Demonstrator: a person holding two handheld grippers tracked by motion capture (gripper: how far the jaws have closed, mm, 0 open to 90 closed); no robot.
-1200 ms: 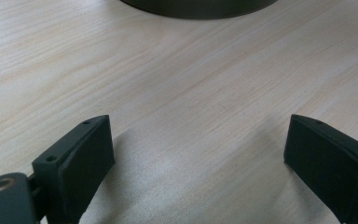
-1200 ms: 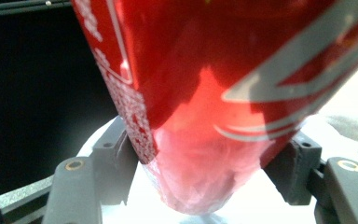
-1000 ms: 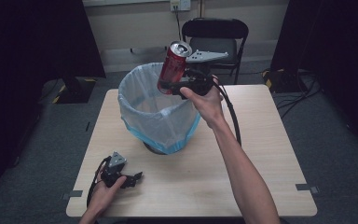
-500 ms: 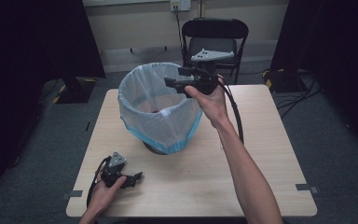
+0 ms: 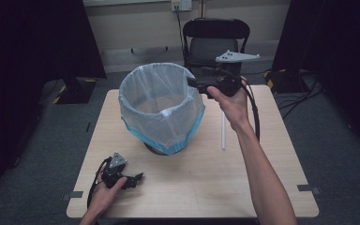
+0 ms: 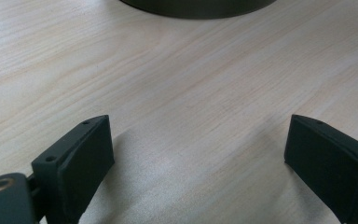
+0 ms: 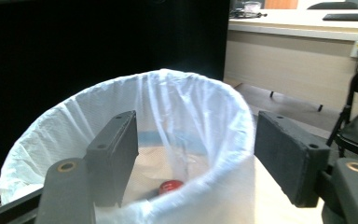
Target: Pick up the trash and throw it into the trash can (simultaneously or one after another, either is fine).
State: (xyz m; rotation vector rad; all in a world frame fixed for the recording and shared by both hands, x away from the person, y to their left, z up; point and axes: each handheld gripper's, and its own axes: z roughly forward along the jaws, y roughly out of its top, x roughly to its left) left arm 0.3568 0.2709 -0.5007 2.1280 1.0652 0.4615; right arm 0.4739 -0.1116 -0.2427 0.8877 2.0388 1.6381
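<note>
1. Round dark bin lined with a translucent white-and-blue plastic bag (image 5: 161, 105) stands on the light wooden worktop (image 5: 206, 187), toward its far left half.
2. Inside the bin, low at the bottom: red drinks can (image 7: 169, 186), partly hidden by the bag's rim.
3. Right gripper (image 5: 192, 83) held in the air at the bin's far right rim, jaws pointing over the opening; jaws spread wide, holding nothing. Right arm reaches out long across the worktop.
4. Left gripper (image 5: 138, 177) rests low on the worktop's near left corner, hand around it; jaws spread apart, bare wood between them.
5. Thin white stick (image 5: 223, 132) lies on the worktop right of the bin.
</note>
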